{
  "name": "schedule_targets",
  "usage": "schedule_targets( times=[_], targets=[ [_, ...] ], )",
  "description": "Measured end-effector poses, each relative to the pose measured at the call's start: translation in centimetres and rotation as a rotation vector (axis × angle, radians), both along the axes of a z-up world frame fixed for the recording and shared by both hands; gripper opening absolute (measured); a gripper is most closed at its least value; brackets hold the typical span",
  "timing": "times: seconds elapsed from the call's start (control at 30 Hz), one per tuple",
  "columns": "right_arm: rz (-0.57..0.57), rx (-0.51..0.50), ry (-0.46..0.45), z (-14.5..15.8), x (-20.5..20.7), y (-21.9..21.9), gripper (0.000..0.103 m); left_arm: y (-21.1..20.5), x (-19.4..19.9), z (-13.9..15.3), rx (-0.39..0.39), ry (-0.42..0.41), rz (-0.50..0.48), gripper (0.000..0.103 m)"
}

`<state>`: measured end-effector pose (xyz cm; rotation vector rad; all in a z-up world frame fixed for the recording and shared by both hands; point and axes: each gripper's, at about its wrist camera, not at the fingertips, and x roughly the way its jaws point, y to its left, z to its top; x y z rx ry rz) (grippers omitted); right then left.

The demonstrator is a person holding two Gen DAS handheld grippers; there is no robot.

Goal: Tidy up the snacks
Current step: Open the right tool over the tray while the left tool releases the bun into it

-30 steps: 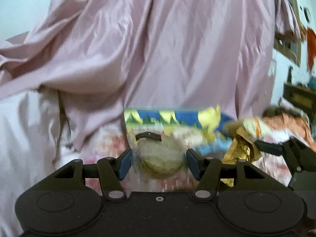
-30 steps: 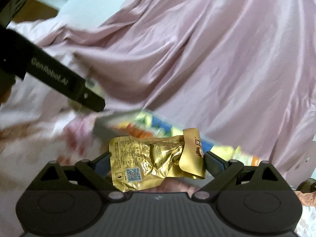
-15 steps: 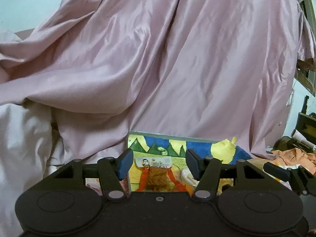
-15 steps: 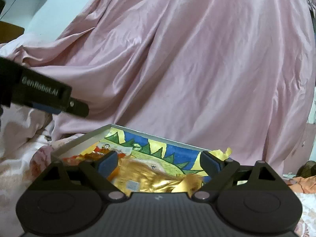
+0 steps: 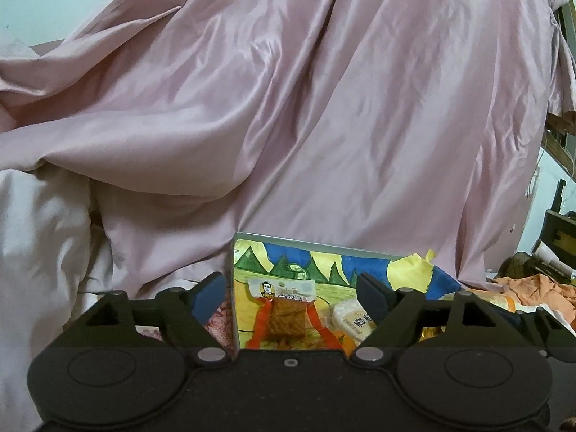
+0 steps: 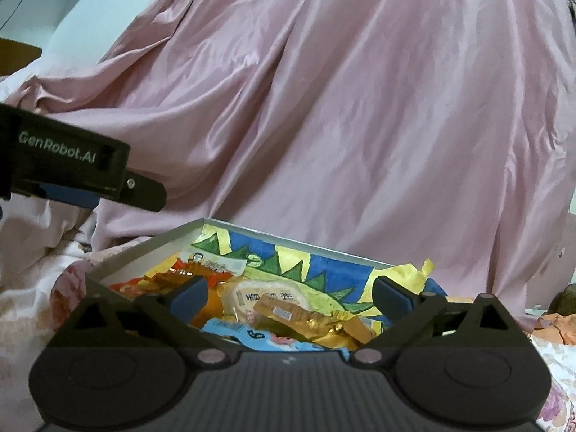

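Observation:
A shallow box (image 6: 151, 248) with a painted blue, green and yellow lining lies on the bed and holds several snack packs. In the right wrist view my right gripper (image 6: 288, 293) is open above it, over a crumpled gold pouch (image 6: 316, 322), a round cake pack (image 6: 262, 297) and a light blue packet (image 6: 244, 334). In the left wrist view my left gripper (image 5: 291, 289) is open over the box (image 5: 324, 248), above an orange-trimmed pack of brown snack (image 5: 284, 318); the round cake pack (image 5: 351, 318) lies to its right. The left gripper (image 6: 86, 176) also shows at the left edge.
A big rumpled pink satin sheet (image 5: 324, 108) rises right behind the box. White and floral bedding (image 6: 39, 288) lies to the left. Orange clothes (image 5: 532, 288) and dark furniture (image 5: 558, 226) sit at the far right.
Both grippers let go of their packs: the left dropped the round cake pack, the right the gold pouch. Both now lie in the box, and the grippers have risen slightly.

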<state>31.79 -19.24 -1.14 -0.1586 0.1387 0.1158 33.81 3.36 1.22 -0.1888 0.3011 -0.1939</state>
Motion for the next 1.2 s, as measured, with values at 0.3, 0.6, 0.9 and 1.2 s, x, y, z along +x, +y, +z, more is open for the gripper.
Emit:
schedule_targets(
  times=[0.3,0.6,0.9,1.2],
  targets=[
    [-0.016,0.021,-0.038,0.9,-1.0,-0.5,0.103,0.2,-0.9,0.5,-0.007,-0.035,0.022,0.102],
    [-0.043,0.021,-0.099,2.0,-2.6,-1.0,0.103,0.4,-1.7,0.9,-0.026,-0.048,0.038,0.102],
    [-0.067,0.030,-0.112,2.1,-3.0,-1.3,0.103,0.2,-2.1,0.5,-0.020,-0.052,0.064,0.102],
    [-0.087,0.052,-0.112,2.9,-5.3,-2.2,0.103,0.4,-3.7,1.2,-0.009,-0.042,0.074,0.102]
  ],
)
